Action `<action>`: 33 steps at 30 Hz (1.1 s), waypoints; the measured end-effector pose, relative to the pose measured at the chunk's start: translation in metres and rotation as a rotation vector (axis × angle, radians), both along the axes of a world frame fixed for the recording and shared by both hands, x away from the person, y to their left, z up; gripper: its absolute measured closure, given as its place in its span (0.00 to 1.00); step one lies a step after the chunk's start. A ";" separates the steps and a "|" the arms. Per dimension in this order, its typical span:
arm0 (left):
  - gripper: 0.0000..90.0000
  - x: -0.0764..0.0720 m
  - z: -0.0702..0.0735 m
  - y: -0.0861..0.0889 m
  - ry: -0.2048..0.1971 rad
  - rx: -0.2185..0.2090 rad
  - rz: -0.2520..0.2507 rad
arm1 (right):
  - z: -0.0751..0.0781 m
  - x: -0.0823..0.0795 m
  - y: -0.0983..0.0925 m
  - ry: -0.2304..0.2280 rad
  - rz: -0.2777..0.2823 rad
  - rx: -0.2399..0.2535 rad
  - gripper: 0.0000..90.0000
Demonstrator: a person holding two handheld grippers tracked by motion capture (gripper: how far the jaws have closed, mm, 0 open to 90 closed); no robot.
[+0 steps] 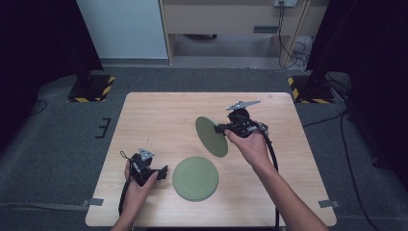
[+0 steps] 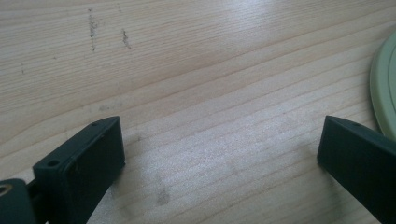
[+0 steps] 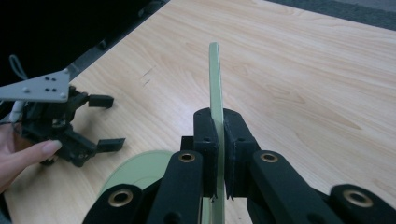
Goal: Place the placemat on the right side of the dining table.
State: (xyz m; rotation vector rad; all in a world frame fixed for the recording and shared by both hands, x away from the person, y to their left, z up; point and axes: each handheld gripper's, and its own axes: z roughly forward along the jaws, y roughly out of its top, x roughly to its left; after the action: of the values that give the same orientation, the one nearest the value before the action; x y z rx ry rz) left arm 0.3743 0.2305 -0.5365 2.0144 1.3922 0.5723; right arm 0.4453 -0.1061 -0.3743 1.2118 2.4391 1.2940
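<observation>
A round green plate point(image 1: 195, 178) lies flat on the wooden table point(image 1: 163, 110) near its front edge. A second green plate point(image 1: 210, 136) is lifted and tilted on edge above the table's middle. My right gripper point(image 1: 225, 129) is shut on its right rim. In the right gripper view that held plate point(image 3: 215, 79) stands edge-on between my right gripper's point(image 3: 220, 140) pressed pads, with the flat plate point(image 3: 140, 170) below. My left gripper point(image 1: 162, 173) rests open just left of the flat plate. In the left gripper view its jaws stand wide apart around bare wood point(image 2: 219, 149), the flat plate's rim point(image 2: 385, 88) at the right.
Two black stands on yellow-and-black striped bases point(image 1: 90, 89) point(image 1: 310, 91) flank the table's far corners on grey carpet. Cables point(image 1: 288, 53) run by a wooden cabinet at the back. Grey tape point(image 1: 95, 202) marks the table's front corners.
</observation>
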 end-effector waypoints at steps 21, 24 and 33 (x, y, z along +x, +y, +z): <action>0.00 0.000 0.000 0.000 0.000 0.000 0.003 | 0.005 0.025 -0.033 -0.020 -0.146 0.006 0.96; 0.00 0.000 0.000 0.000 0.001 0.000 0.004 | 0.006 0.027 -0.036 -0.026 -0.159 0.004 0.96; 0.00 0.000 0.000 0.000 0.000 -0.001 0.005 | 0.005 0.035 -0.048 -0.031 -0.205 0.003 0.96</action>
State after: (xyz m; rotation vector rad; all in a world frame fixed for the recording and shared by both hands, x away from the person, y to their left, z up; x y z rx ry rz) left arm 0.3743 0.2300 -0.5365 2.0111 1.3975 0.5730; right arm 0.4803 -0.1536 -0.3696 1.3891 2.2242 1.2485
